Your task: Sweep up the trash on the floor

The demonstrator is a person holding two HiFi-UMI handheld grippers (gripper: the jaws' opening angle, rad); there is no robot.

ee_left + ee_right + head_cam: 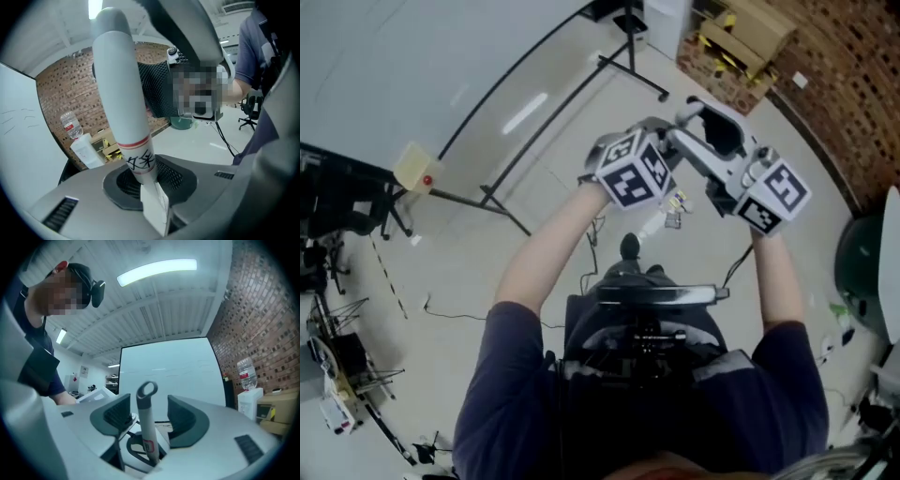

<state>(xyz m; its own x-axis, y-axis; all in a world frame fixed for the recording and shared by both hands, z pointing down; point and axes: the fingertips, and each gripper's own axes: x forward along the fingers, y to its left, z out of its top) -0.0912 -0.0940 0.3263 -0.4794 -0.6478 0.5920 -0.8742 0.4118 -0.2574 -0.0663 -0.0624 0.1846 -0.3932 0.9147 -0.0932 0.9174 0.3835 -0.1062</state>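
A pale, glossy floor [487,281] fills most of the head view, with a brick wall [262,319] curving along its right side. A big whiteboard [168,371] stands next to that wall. The person's torso [637,394] in a dark blue top is nearest the camera, with both bare forearms reaching away from it. Cardboard boxes [736,47] sit at the far right against the bricks. The black legs of a stand [623,61] spread over the floor to their left. A dark green bin [862,267] sits at the right edge.

The left gripper [143,187] is clamped on a pale grey handle [122,93], its jaws pressed in from both sides just below a red band and some black handwritten marks. The handle slants up and away from it. The right gripper [147,416] is close beside the left one, and its jaws stand wide apart. The looped top end of the handle rises between them, clear of both dark pads.

A water bottle [246,373] stands by the brick wall. A few small pale and yellowish scraps [673,208] lie on the floor below the two grippers
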